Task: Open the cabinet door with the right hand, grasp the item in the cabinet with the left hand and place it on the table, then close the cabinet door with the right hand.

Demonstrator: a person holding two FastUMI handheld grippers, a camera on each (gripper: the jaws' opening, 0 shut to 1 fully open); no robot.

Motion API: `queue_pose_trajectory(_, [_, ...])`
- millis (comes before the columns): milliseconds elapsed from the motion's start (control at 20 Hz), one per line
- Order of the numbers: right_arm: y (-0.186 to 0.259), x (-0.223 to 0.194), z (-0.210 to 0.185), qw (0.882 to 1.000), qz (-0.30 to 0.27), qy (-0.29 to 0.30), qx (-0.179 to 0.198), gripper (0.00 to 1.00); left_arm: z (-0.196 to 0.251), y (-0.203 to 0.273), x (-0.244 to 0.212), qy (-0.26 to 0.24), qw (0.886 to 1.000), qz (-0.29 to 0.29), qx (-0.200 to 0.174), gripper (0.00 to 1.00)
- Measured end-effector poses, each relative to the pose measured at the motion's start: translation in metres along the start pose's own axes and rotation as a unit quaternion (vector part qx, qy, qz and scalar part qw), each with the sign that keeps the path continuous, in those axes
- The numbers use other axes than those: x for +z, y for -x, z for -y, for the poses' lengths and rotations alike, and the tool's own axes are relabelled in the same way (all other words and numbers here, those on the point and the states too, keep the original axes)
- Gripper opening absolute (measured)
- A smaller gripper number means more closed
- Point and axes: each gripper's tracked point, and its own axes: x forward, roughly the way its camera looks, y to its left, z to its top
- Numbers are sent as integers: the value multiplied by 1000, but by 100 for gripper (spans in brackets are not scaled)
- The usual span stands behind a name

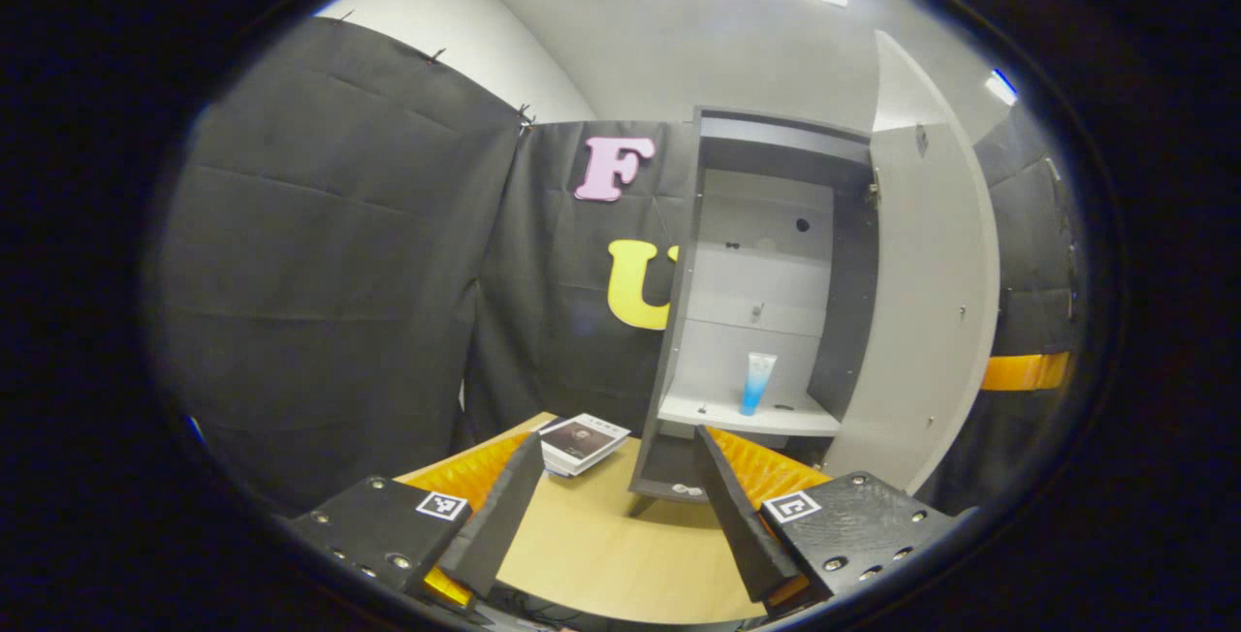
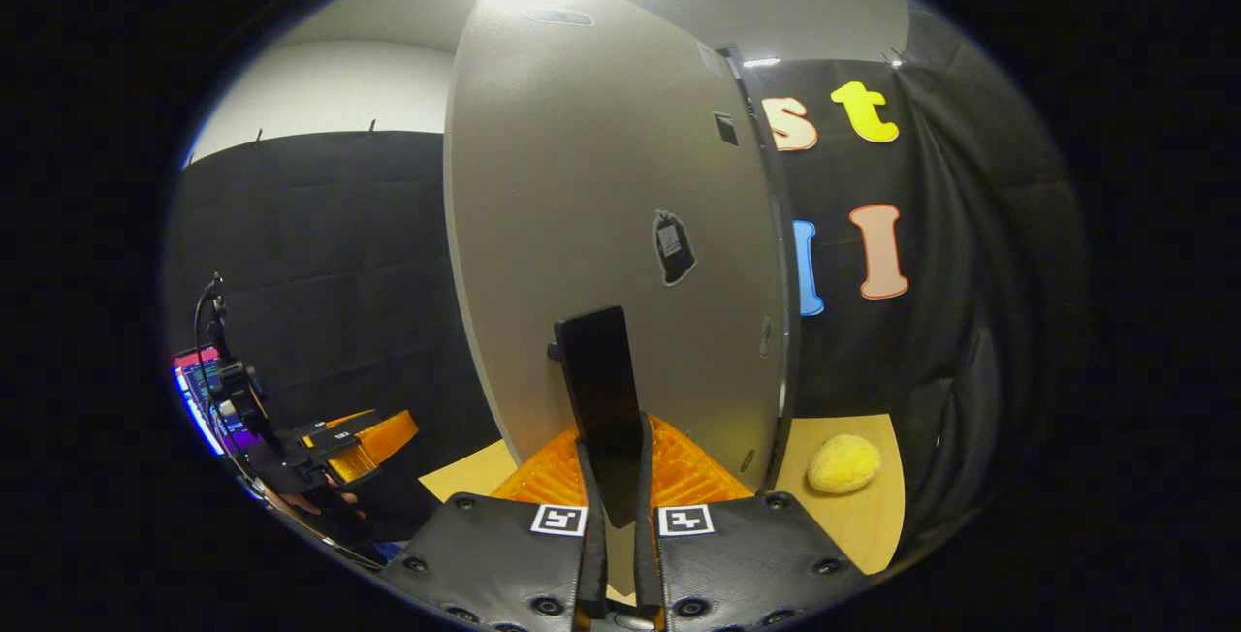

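The grey cabinet (image 1: 766, 254) stands open, its door (image 1: 921, 322) swung out to the right. A blue-and-white tube (image 1: 757, 382) stands upright on the lower shelf (image 1: 698, 411). My left gripper (image 1: 616, 443) is open above the wooden table (image 1: 601, 545), well short of the shelf, with nothing between its fingers. In the right gripper view the door (image 2: 582, 176) fills the middle, and my right gripper (image 2: 614, 462) is shut on its black handle (image 2: 596, 370). The left gripper (image 2: 339, 448) and the hand holding it appear at the far left.
A booklet (image 1: 582, 443) lies on the table left of the cabinet's foot. A yellow rounded object (image 2: 843, 464) sits on the table to the right of the door. A lit screen (image 2: 194, 385) glows at the far left edge. Black cloth walls surround the booth.
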Motion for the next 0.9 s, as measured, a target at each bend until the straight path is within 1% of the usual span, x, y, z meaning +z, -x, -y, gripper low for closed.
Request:
queue_pose_trajectory(100, [4, 0, 8, 1000, 1, 4, -19, 13, 8, -13, -3, 2, 1000, -3, -17, 92])
queue_pose_trajectory(150, [4, 1, 14, 999, 0, 12, -29, 11, 15, -19, -4, 4, 1000, -5, -30, 92])
queue_pose_trajectory(250, [9, 1, 26, 998, -2, 17, -53, 13, 23, -33, -10, 2, 999, -12, -51, 92])
queue_pose_trajectory(300, [13, 0, 30, 998, -2, 12, -65, 12, 24, -40, -12, 0, 998, -16, -60, 92])
queue_pose_trajectory(400, [15, 2, 37, 996, -1, -1, -90, 12, 24, -53, -14, -2, 997, -21, -76, 95])
queue_pose_trajectory(550, [23, 3, 54, 990, 2, -9, -142, 12, 15, -72, -16, -2, 995, -27, -92, 95])
queue_pose_trajectory(600, [26, 4, 60, 988, 3, -17, -155, 12, 10, -79, -15, -1, 995, -29, -96, 95])
queue_pose_trajectory(650, [27, 4, 63, 985, 6, -31, -167, 11, 6, -86, -13, 1, 995, -28, -101, 92])
queue_pose_trajectory(700, [28, 5, 65, 983, 8, -50, -176, 9, 2, -93, -11, 5, 994, -25, -108, 92])
queue_pose_trajectory(750, [26, 3, 63, 982, 9, -66, -179, 7, 0, -100, -11, 7, 993, -27, -115, 95])
queue_pose_trajectory(800, [27, 3, 60, 980, 14, -80, -184, 7, -4, -107, -13, 7, 992, -33, -118, 92])
queue_pose_trajectory(850, [26, 4, 59, 978, 19, -86, -191, 7, -10, -113, -13, 5, 992, -35, -122, 95])
queue_pose_trajectory(900, [25, 6, 61, 975, 24, -91, -199, 7, -13, -119, -11, 4, 991, -35, -127, 92])
